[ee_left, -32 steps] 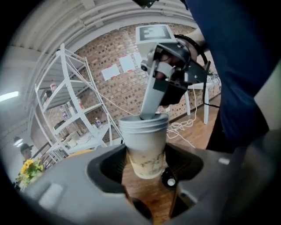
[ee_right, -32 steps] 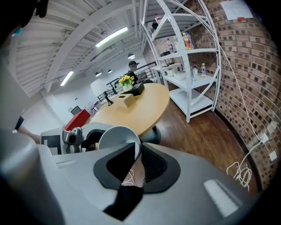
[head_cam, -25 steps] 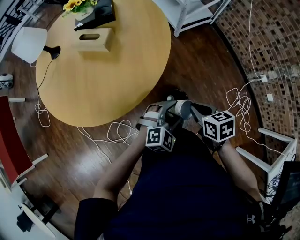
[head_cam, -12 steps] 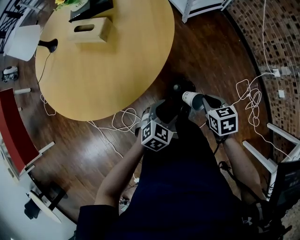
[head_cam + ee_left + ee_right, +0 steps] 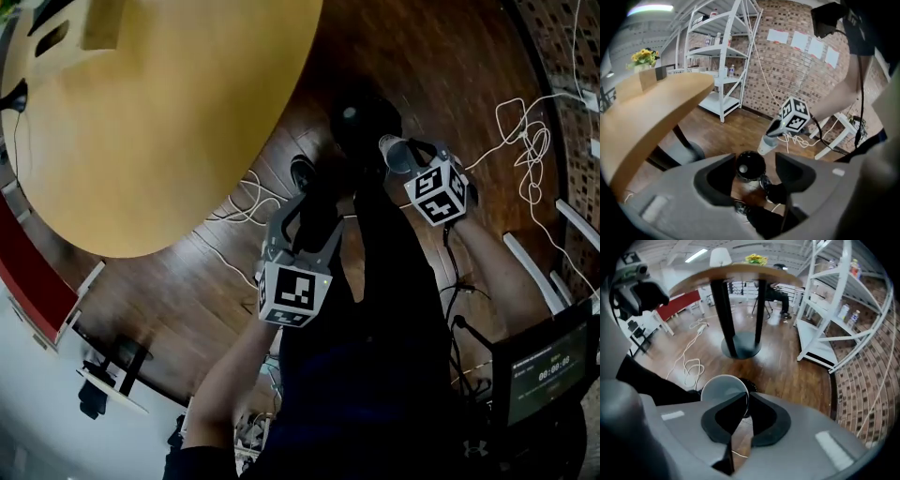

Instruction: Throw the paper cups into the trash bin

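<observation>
A black trash bin [image 5: 364, 117] stands on the wooden floor by the person's feet, with a small white thing [image 5: 349, 112] inside it. My right gripper [image 5: 405, 155] is shut on the rim of a white paper cup [image 5: 396, 153], held just right of the bin's rim. In the right gripper view the cup [image 5: 723, 389] lies mouth-on, its rim pinched between the jaws, with the bin [image 5: 751, 383] behind it. My left gripper [image 5: 314, 202] hangs nearer the body; its jaws are closing with nothing between them, and the bin [image 5: 750, 165] shows through the gap far below.
The round wooden table [image 5: 141, 122] fills the upper left, its dark pedestal [image 5: 723, 310] beyond the bin. White cables [image 5: 525, 141] trail on the floor at right by a white stool [image 5: 539, 272]. White shelving [image 5: 726, 56] stands against the brick wall. A shoe [image 5: 302, 173] is beside the bin.
The head view has tipped further down. The left gripper has drawn back from the bin toward the body. The right gripper still holds its cup beside the bin's rim.
</observation>
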Demonstrator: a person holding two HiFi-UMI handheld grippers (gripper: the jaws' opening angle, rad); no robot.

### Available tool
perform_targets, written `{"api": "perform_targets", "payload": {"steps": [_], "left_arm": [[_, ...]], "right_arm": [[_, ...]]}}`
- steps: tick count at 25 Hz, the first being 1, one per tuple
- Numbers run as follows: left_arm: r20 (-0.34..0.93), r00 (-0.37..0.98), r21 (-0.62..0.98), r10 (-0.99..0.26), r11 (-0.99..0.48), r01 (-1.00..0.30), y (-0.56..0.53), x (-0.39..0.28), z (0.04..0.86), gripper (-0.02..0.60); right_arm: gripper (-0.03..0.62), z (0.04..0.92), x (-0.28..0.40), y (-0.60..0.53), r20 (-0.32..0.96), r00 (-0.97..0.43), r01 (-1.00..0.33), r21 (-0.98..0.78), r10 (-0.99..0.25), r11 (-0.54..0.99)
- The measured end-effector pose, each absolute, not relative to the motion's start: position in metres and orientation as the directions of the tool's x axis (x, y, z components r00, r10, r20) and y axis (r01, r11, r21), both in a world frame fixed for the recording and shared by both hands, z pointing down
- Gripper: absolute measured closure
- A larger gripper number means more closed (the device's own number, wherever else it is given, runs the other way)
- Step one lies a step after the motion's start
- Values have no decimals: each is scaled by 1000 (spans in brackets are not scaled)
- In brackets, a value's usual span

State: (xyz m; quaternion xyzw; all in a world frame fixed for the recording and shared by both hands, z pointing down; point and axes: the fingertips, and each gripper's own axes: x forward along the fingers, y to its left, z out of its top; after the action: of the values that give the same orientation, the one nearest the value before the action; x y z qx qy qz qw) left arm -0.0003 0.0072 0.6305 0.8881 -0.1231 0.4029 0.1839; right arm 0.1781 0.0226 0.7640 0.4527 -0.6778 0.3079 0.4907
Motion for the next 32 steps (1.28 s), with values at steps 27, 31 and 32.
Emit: {"api": "perform_targets", "payload": {"steps": [27,31,32], "left_arm": [[756,643,384,-125,-710,-590,2,-28,744,380],[754,644,389,-128,-703,-595,3,-25,742,391],[754,645,391,-126,-702,-595,4,-26,741,397]], "right_arm": [[565,1126,94,29,997,-78,-335,-29,3,942],[561,1140,94,35,998,-66,-324,-15,-7,946],[559,1142,94,36,998,-63,-328,-13,-9,945]]}}
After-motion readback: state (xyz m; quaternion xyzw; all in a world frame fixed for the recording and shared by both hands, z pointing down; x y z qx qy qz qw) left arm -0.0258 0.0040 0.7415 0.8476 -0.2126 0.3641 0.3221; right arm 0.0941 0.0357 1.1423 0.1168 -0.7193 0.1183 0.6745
